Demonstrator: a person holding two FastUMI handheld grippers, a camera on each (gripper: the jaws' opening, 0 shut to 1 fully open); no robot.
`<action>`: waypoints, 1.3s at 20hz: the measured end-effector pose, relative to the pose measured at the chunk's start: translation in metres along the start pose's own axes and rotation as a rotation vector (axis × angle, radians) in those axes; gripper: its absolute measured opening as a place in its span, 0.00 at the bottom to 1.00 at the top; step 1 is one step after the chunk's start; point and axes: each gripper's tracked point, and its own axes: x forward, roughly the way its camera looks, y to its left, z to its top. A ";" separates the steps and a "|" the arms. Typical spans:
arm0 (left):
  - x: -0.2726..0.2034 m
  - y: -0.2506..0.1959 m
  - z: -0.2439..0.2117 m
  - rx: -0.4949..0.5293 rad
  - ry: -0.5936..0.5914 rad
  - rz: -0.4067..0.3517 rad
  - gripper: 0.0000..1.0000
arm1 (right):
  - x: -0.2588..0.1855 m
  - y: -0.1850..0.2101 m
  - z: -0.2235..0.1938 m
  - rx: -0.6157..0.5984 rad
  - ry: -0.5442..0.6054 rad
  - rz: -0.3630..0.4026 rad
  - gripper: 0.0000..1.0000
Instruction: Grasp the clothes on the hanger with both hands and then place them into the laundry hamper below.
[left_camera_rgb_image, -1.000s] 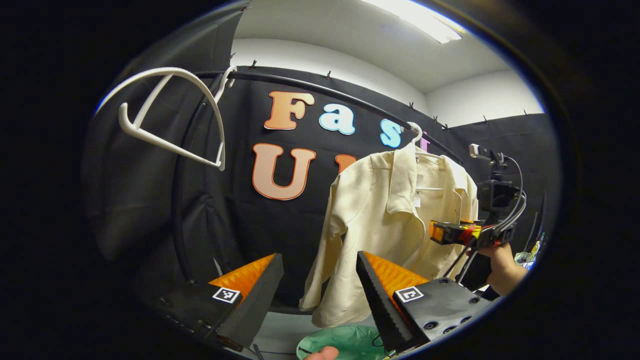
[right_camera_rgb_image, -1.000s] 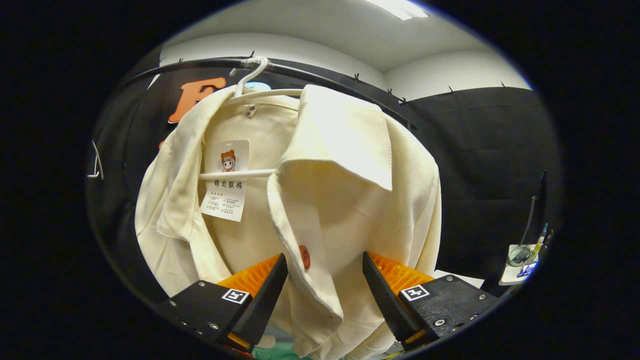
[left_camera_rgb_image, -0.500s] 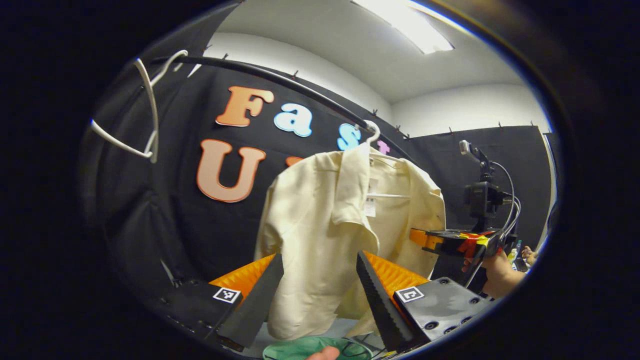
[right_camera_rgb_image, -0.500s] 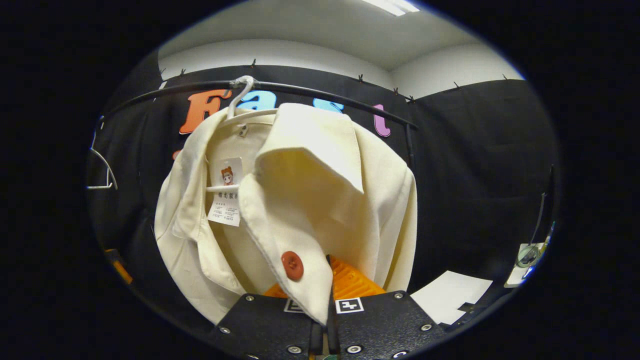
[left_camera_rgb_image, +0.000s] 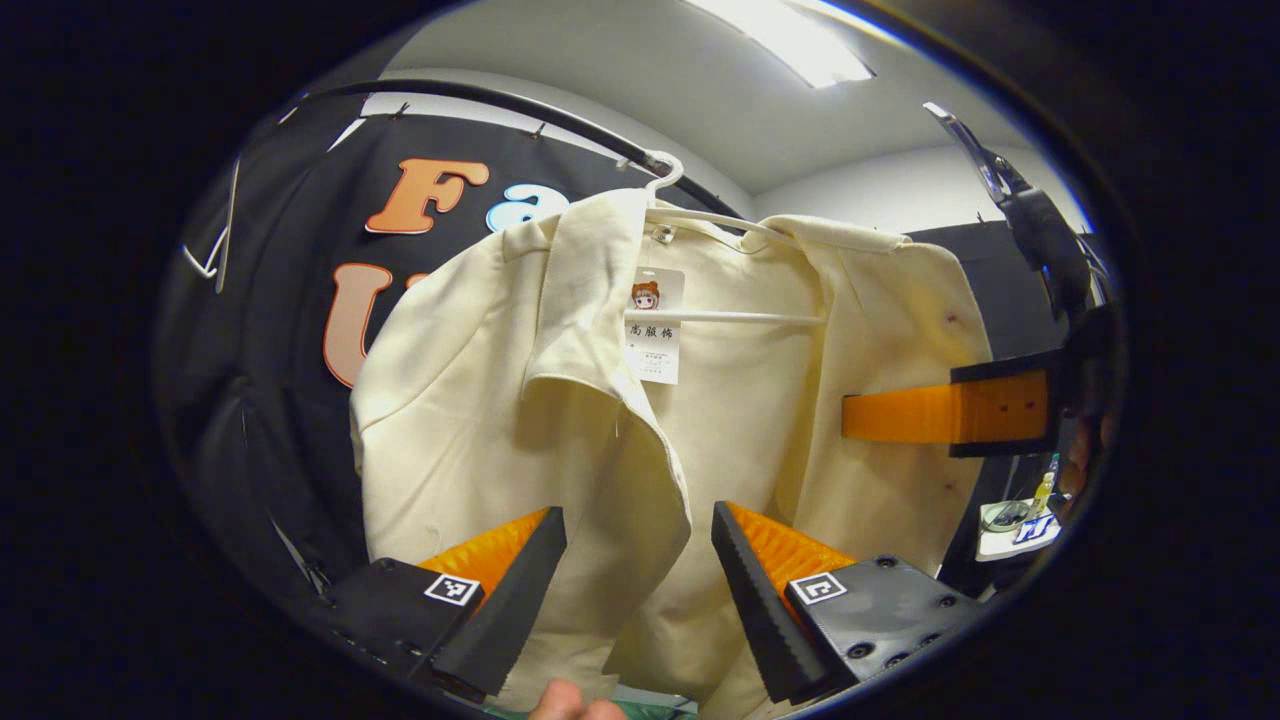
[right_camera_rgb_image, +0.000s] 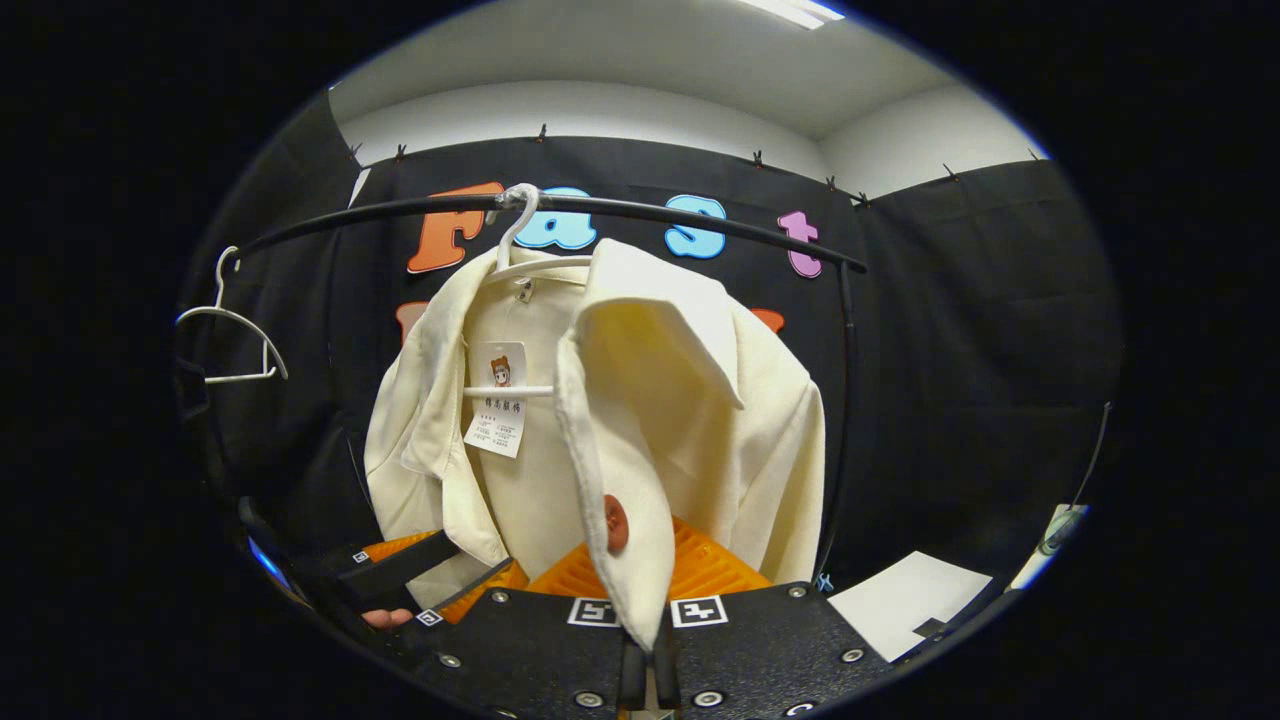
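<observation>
Right gripper (right_camera_rgb_image: 640, 640) pinches the front edge of the cream shirt (right_camera_rgb_image: 690, 400) on its white hanger (right_camera_rgb_image: 515, 225); left gripper (left_camera_rgb_image: 640, 560), jaws spread, straddles the other front edge.

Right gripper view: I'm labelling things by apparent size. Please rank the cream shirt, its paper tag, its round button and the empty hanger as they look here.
1. Cream shirt, by far the largest.
2. Empty hanger; it hangs farther off, so its true size is unsure.
3. Paper tag.
4. Round button, seen edge-on, smallest.
</observation>
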 end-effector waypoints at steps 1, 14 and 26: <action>0.005 0.006 0.000 0.024 -0.014 0.041 0.97 | 0.000 -0.002 -0.001 -0.002 0.002 -0.003 0.08; 0.012 0.135 0.019 0.351 -0.068 0.427 0.97 | 0.001 0.002 -0.002 -0.001 -0.001 0.005 0.08; -0.029 0.157 0.075 0.480 -0.098 0.441 0.09 | -0.021 -0.013 0.021 0.037 -0.122 -0.034 0.04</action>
